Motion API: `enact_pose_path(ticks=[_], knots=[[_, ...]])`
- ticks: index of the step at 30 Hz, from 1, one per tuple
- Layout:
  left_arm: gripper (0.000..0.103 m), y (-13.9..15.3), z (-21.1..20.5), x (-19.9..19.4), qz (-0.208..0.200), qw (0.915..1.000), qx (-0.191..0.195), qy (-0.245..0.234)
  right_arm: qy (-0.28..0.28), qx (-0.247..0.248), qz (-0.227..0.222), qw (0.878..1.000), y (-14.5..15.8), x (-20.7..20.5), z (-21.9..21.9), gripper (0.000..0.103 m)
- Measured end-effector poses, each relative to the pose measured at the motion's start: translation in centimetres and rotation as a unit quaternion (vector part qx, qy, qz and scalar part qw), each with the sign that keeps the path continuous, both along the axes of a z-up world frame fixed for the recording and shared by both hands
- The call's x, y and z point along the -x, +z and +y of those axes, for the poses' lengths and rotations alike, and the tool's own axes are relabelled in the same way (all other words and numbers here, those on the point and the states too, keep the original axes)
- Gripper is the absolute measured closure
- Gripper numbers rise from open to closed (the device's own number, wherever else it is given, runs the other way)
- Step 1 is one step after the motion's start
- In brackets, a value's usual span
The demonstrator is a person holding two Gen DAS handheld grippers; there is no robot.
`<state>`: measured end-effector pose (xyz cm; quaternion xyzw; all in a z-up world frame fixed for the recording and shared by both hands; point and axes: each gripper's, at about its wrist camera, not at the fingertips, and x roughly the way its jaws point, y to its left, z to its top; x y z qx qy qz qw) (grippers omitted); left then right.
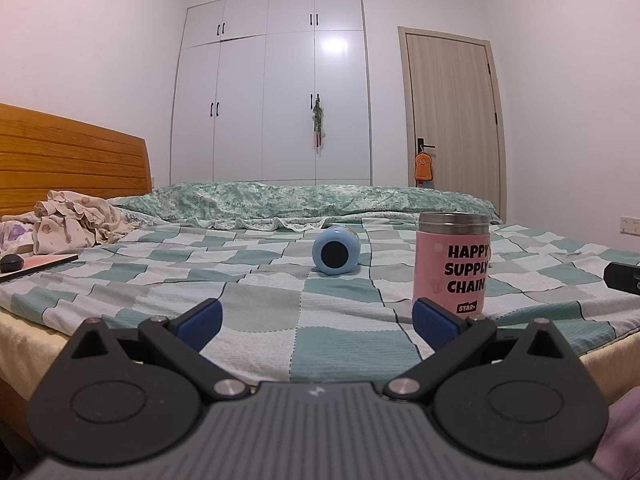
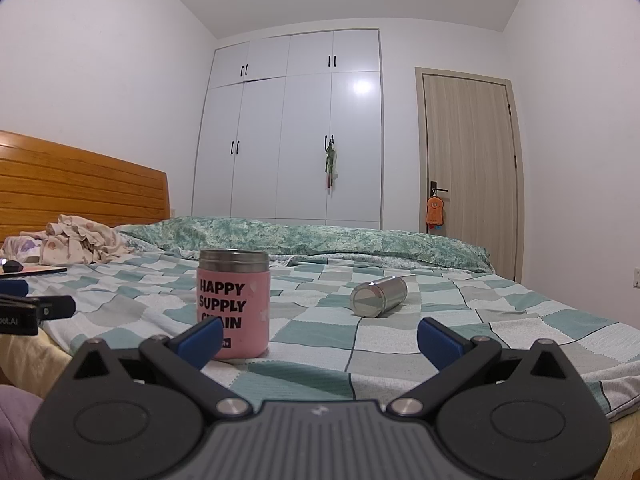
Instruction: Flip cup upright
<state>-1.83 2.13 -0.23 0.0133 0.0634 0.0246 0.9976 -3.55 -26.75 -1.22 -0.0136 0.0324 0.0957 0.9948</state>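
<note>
A pink cup [image 1: 452, 264] with "HAPPY SUPPLY CHAIN" lettering and a steel rim stands upright on the checked bedspread; it also shows in the right wrist view [image 2: 233, 304]. A light blue cup [image 1: 336, 251] lies on its side, its dark end facing me. A steel cup [image 2: 379, 295] lies on its side further right. My left gripper [image 1: 316, 322] is open and empty at the bed's near edge, short of the blue cup. My right gripper [image 2: 320, 340] is open and empty, between the pink cup and the steel cup, short of both.
A crumpled cloth [image 1: 68, 226] and a dark board with a black round object [image 1: 10, 263] lie at the left. A green quilt [image 1: 304, 200] runs along the far side. A wooden headboard [image 1: 60, 156] stands left. The left gripper's tip shows in the right view [image 2: 36, 308].
</note>
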Motion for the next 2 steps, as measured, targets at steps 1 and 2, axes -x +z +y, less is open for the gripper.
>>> enact_pose_path(ticks=[1, 2], knots=[[0.000, -0.01, 0.04, 0.03, 0.000, 1.0000, 0.000, -0.001, 0.000, 0.000, 0.000, 1.000, 0.00, 0.00, 0.00, 0.000], [0.000, -0.01, 0.01, 0.02, 0.000, 1.0000, 0.000, 0.000, 0.000, 0.000, 0.000, 1.000, 0.00, -0.01, 0.00, 0.000]])
